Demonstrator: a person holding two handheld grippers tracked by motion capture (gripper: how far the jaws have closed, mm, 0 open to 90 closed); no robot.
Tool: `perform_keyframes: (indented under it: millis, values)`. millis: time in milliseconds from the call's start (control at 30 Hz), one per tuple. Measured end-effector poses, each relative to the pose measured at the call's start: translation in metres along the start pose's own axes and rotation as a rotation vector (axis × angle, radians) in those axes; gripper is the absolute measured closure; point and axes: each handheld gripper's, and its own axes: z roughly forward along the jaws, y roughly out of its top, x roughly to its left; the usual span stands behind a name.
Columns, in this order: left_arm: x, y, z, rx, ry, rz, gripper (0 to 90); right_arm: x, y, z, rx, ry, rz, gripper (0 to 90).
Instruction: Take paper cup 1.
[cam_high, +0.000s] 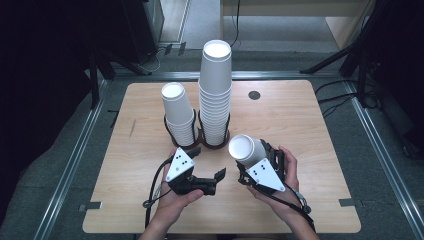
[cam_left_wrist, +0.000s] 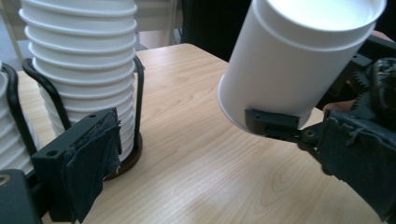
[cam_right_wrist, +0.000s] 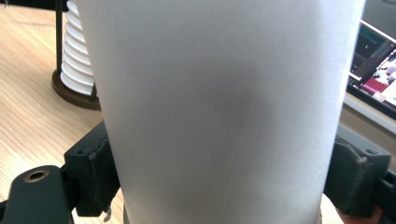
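my right hand-held gripper (cam_high: 248, 161): jaws clamped on one white cup (cam_high: 246, 149), tilted, above counter (cam_high: 310, 130). my left hand-held gripper (cam_high: 216, 181): jaws apart, empty, beside cup stacks (cam_high: 216, 95).

I'm working in what looks like a lab or recording studio: a small wooden table (cam_high: 150, 210) stands on grey carpet, framed by metal floor rails (cam_high: 70, 165), with black tripod legs (cam_high: 332, 60) and loose cables (cam_high: 340, 97) (a lit screen (cam_right_wrist: 373, 60) sits off to one side).
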Motion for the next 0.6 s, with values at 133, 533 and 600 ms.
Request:
perform_keyframes:
  millis: [133, 533, 600]
  values:
    - [-0.002, 0.000, 0.001, 0.003, -0.017, 0.002, 0.1, 0.004, -0.002, 0.001, 0.001, -0.018, -0.077, 13.3]
    - [-0.004, 0.001, 0.001, 0.009, -0.079, -0.008, 0.2, 0.010, -0.004, -0.002, -0.047, 0.001, -0.171, 14.9]
    - [-0.003, 0.003, -0.001, 0.005, -0.087, -0.011, 0.2, 0.011, -0.004, -0.002, -0.049, 0.003, -0.180, 15.1]
